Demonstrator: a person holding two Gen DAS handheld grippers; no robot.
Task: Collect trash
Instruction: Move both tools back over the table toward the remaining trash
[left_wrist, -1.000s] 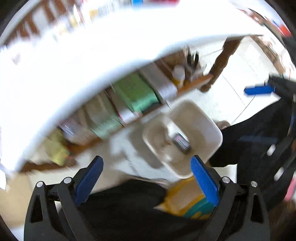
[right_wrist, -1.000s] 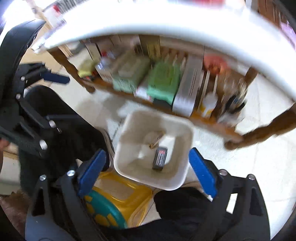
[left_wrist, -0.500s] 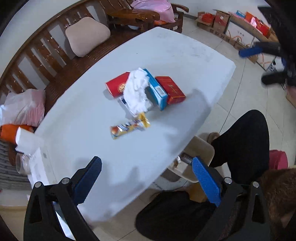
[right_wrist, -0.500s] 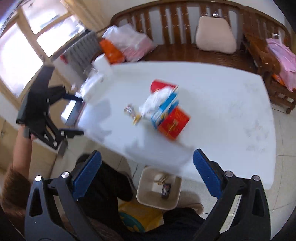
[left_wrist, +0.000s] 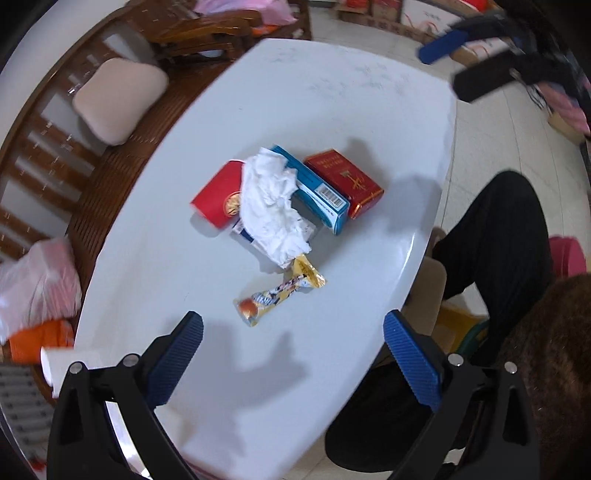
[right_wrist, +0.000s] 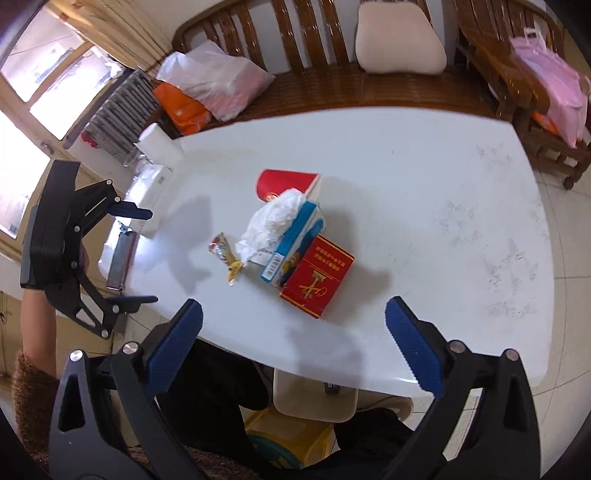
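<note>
Both grippers have risen from the bin under the table to look down on the white tabletop (left_wrist: 369, 122).

Left wrist view: left gripper (left_wrist: 293, 354), jaws apart and empty, hovers near the snack wrapper (left_wrist: 279, 293), which is light, crinkly and slippery; best pinched mid-length. One crumpled tissue (left_wrist: 271, 205), soft, lies on three boxes.

Right wrist view: right gripper (right_wrist: 293, 350), spread and empty, faces the red box (right_wrist: 317, 275); one bin (right_wrist: 314, 400) sits below.

bright window light (right_wrist: 33, 74), soft shadows, fisheye-warped blurry edges.
</note>
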